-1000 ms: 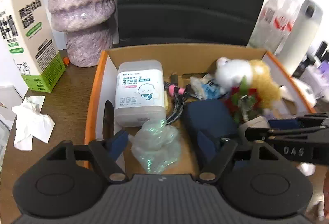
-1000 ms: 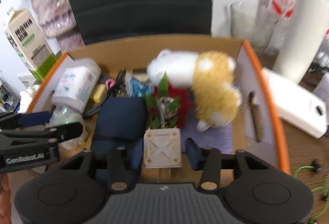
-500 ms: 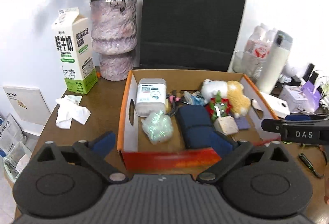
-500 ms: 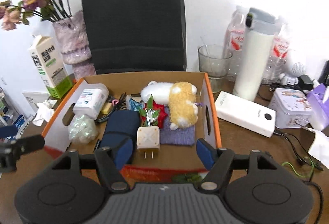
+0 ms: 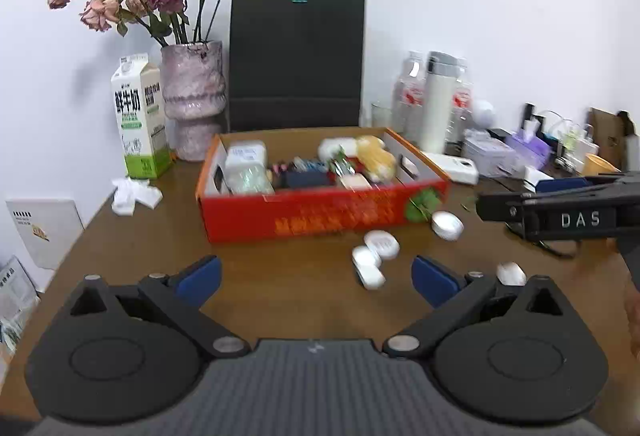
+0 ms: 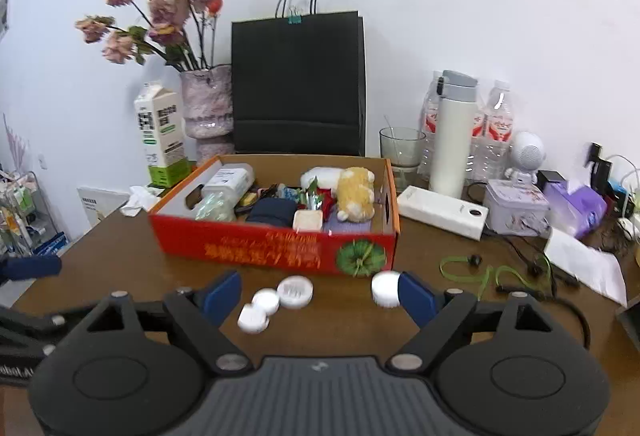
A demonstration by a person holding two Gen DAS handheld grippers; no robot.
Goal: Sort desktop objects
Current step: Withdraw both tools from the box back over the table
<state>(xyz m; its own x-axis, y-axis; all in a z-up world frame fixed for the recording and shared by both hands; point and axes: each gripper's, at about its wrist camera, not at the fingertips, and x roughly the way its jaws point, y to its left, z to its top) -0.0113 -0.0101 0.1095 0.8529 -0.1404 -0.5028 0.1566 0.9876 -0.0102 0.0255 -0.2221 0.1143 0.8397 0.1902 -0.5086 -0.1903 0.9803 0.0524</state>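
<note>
A red cardboard box (image 6: 260, 248) stands mid-desk. It holds a cotton-bud tub (image 6: 228, 179), a navy pouch (image 6: 270, 211), a white charger (image 6: 307, 220) and a plush toy (image 6: 354, 191). Several small white round caps (image 6: 295, 290) lie on the wood in front of it. My right gripper (image 6: 319, 296) hovers over them with its jaws opening and nothing gripped. My left gripper (image 5: 316, 278) is wide open and empty before the box (image 5: 320, 220), with caps (image 5: 368, 268) on the desk beyond it. The right gripper (image 5: 560, 211) shows side-on at the right edge of the left wrist view.
Behind the box stand a milk carton (image 5: 138, 115), a flower vase (image 5: 194, 95), a black paper bag (image 5: 296, 63) and a white flask (image 6: 454, 135) with bottles. A power bank (image 6: 442, 211), a tin, tissues and a green earphone cable (image 6: 492, 274) crowd the right side. A crumpled tissue (image 5: 134, 193) lies at left.
Both grippers drew back from over the box to the near side of the desk, and their jaws spread wider. The charger and the plastic ball stayed in the box.
</note>
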